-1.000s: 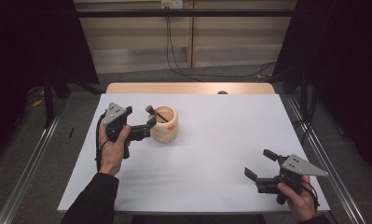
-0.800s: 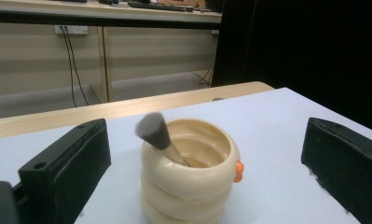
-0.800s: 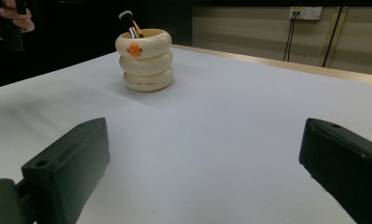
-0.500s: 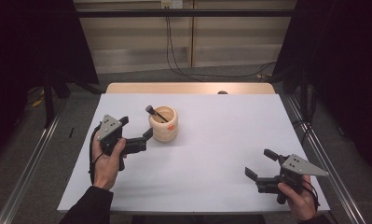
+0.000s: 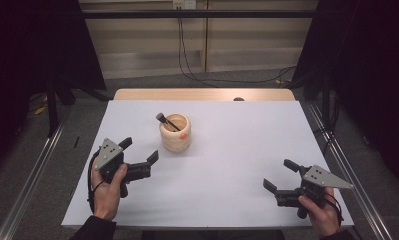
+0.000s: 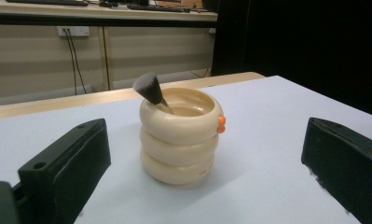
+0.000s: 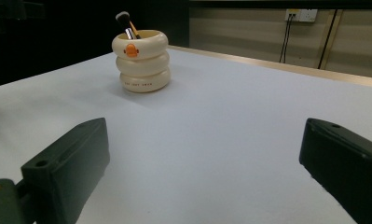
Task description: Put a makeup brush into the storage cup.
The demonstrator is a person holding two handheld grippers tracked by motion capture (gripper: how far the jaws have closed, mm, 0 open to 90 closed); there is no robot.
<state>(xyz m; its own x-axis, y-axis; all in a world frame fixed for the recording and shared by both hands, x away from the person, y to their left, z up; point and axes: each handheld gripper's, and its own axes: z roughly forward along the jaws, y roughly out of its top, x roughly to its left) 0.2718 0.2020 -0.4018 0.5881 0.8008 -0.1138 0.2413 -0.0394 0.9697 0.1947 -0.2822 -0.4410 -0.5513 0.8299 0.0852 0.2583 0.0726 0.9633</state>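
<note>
Left gripper (image 5: 141, 151), lower left of the high view: jaws wide apart, nothing between them, pointing toward the holder. Held in a hand (image 5: 107, 192) coming up from the bottom edge.

Brush holder (image 5: 175, 132), centre-left of the high view, upright on the white table (image 5: 237, 150). Cream-coloured, built like three stacked rings, small orange knob on the top ring. Left gripper view puts it mid-frame between the two black jaws, near but not touching.

Makeup brush (image 6: 150, 90) leans inside the holder, dark bristle head up and over the rim, handle hidden within.

Handling, as a judgement: holder looks rigid, glossy, likely ceramic or hard plastic, so slippery and possibly breakable if tipped. The grooves between rings look like the best seat for the jaws; the middle ring would keep it from tilting. Brush is light, thin-handled; take it just below the bristles, where the stem clears the rim. The loose brush may shift if the holder is moved quickly.

Right gripper (image 5: 281, 181), lower right of the high view: jaws apart, empty, well apart from the holder, which sits in the upper left of the right gripper view.

Change from a second ago: the left gripper was up beside the holder, close against it; now it sits back toward the lower left, clear of it. Holder and brush unchanged in place. Right gripper has not moved.
</note>
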